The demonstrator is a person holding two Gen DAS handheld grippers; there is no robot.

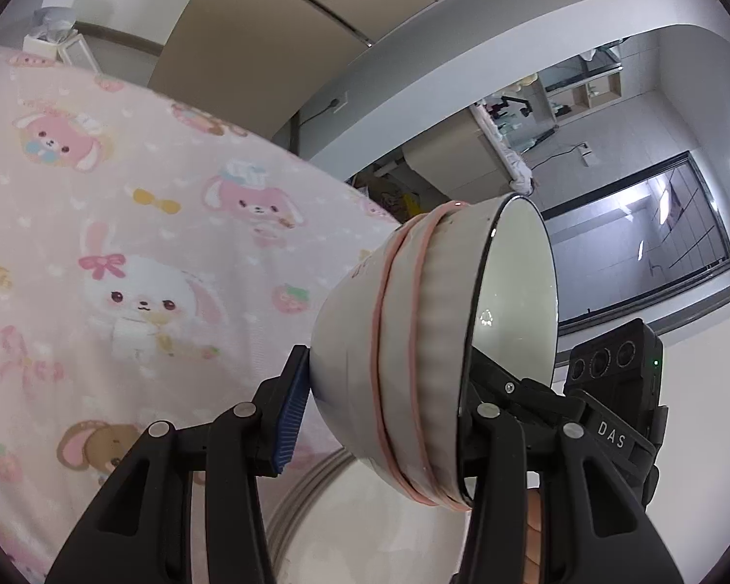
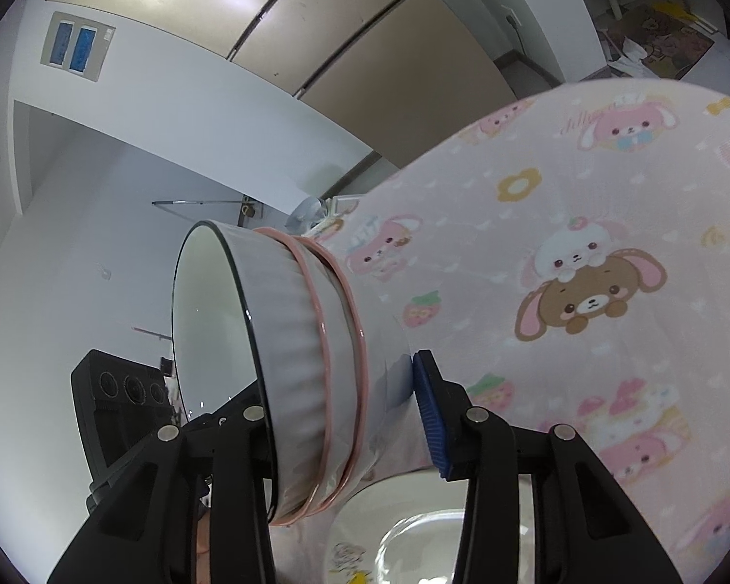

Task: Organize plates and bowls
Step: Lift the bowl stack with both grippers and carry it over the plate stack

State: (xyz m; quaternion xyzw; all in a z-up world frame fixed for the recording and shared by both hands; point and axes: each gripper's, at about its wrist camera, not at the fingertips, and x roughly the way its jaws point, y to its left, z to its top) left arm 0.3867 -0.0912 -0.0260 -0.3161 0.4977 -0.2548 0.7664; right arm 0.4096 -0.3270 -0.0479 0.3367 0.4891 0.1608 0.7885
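While both grippers [image 1: 379,418] [image 2: 345,418] clamp one bowl [image 1: 413,340] sideways, plate [image 2: 413,525] below.

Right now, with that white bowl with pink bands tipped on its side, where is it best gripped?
Across its wall near the rim, as both grippers do now: one finger inside, the blue-padded finger outside the white bowl with pink bands. The thin open rim fits between fingers; its rounded body wouldn't.
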